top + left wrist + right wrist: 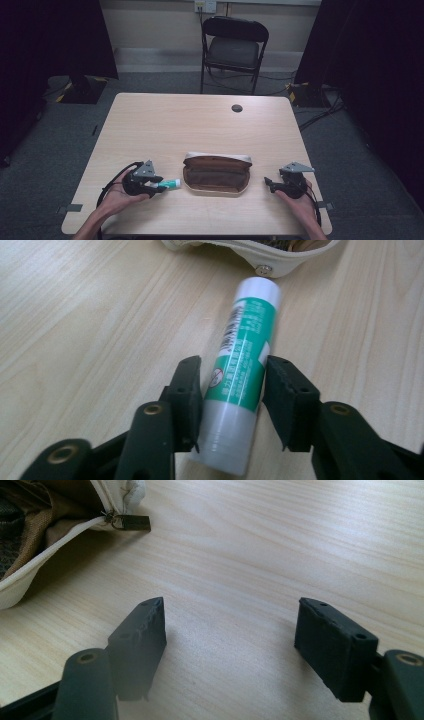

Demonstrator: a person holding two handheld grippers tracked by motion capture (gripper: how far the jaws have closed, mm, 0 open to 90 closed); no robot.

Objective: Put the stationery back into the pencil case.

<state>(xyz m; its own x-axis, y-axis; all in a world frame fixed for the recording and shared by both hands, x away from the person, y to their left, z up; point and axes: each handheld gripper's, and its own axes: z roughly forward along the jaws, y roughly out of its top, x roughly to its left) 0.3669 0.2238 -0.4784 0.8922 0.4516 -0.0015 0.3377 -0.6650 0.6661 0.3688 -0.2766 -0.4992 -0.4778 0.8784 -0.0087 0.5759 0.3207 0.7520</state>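
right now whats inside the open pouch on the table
The pouch lies unzipped, showing brown lining and nothing clearly lying inside. Its raised near wall hides part of the floor. The glue stick is outside, beside its left end, between the left gripper's jaws.

high view looks down the table [150,125]; both gripper views sit low, sharing the pouch [216,175] edge.

pouch [216,173] near-centre on table [200,120] | tube [171,184] just left of it | chair [233,47] behind table
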